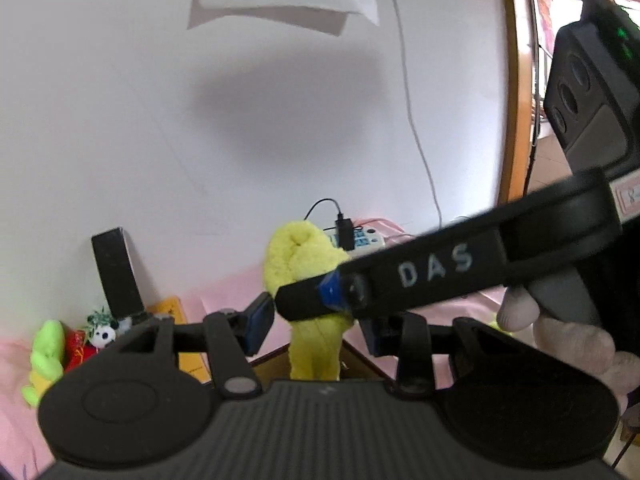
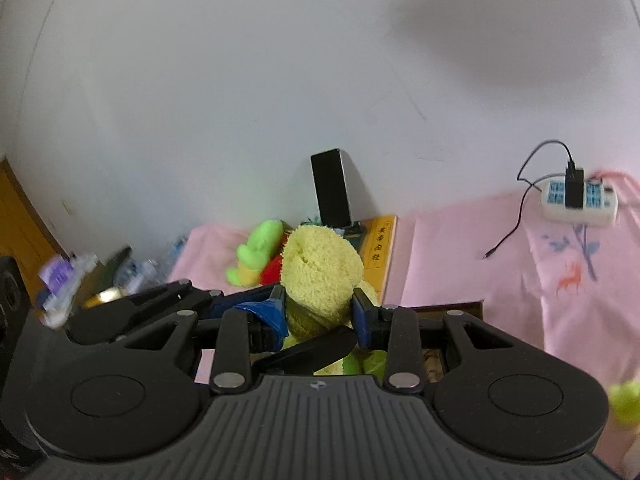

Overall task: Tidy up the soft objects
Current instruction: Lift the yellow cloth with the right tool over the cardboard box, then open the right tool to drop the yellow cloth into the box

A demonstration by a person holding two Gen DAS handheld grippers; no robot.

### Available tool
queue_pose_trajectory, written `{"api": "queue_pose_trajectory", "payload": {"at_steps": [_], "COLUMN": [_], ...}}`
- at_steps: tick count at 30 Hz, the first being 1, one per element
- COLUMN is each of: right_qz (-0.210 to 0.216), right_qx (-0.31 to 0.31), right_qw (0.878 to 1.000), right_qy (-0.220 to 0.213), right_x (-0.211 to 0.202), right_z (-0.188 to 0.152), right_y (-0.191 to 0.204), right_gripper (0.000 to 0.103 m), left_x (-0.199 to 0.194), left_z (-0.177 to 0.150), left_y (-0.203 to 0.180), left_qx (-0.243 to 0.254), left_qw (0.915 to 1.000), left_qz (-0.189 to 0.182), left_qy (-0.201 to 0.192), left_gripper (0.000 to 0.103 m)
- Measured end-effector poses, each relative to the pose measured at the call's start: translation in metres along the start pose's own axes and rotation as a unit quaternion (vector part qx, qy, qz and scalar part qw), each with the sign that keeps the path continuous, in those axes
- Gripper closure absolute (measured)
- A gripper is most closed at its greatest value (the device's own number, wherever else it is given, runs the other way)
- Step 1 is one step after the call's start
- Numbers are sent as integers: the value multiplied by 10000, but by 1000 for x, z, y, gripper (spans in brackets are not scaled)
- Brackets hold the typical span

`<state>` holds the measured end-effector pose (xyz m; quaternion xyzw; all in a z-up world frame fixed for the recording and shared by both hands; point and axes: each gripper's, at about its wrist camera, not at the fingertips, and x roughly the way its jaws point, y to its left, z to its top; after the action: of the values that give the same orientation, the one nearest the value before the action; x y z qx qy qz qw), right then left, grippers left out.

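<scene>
A yellow plush toy (image 1: 308, 268) is held up in the air in front of the white wall. My right gripper (image 2: 320, 312) is shut on the yellow plush toy (image 2: 320, 272), its blue pads pressing both sides. In the left wrist view the right gripper's finger (image 1: 360, 292) crosses in from the right and pinches the toy. My left gripper (image 1: 316, 328) is open, its pads on either side of the toy's lower part without squeezing it. A green plush (image 2: 260, 246), a red plush (image 2: 272, 274) and a small panda (image 1: 105, 335) lie in a pile by the wall.
A black phone (image 2: 331, 188) leans on the wall above a yellow box (image 2: 378, 248). A white power strip (image 2: 580, 200) with a plugged charger lies on the pink cloth (image 2: 460, 252). An open cardboard box's rim (image 2: 452, 306) sits below the grippers. Bottles and clutter (image 2: 80, 276) stand at left.
</scene>
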<state>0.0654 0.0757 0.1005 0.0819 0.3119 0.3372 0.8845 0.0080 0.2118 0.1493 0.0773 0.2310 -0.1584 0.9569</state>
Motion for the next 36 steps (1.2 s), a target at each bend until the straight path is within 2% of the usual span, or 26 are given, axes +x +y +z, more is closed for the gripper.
{"api": "queue_pose_trajectory", "payload": {"at_steps": [4, 7, 13, 16, 18, 24, 27, 32, 36], "right_qz": [-196, -311, -524, -559, -572, -788, -749, -702, -731], "right_qx": [-78, 166, 385, 448, 399, 318, 411, 461, 540], "right_qw": [9981, 9932, 9815, 9765, 9748, 9718, 9722, 9759, 9785], "right_qy": [574, 1108, 1801, 2033, 2121, 2202, 2180, 2013, 1853], "right_x": [31, 56, 89, 96, 98, 100, 95, 84, 72], "right_z": [-17, -36, -69, -77, -79, -80, -83, -83, -83], "right_y": [-14, -34, -55, -60, -61, -66, -74, -79, -82], "right_gripper": [85, 85, 85, 85, 85, 85, 85, 85, 85], "left_x": [31, 55, 94, 104, 110, 132, 135, 136, 124], "left_z": [-24, -52, -98, -114, -119, -134, -136, -135, -136], "left_y": [3, -1, -6, -2, 0, 5, 7, 8, 14], "left_qx": [-231, -394, -687, -883, -1009, -1370, -1564, -1595, -1600], "left_qw": [9986, 9950, 9832, 9759, 9717, 9608, 9558, 9551, 9582], "left_qz": [-129, -229, -479, -632, -759, -952, -1066, -1007, -840], "left_qy": [451, 891, 1622, 1894, 1994, 2215, 2250, 2286, 2218], "left_gripper": [67, 67, 66, 61, 52, 49, 46, 44, 43]}}
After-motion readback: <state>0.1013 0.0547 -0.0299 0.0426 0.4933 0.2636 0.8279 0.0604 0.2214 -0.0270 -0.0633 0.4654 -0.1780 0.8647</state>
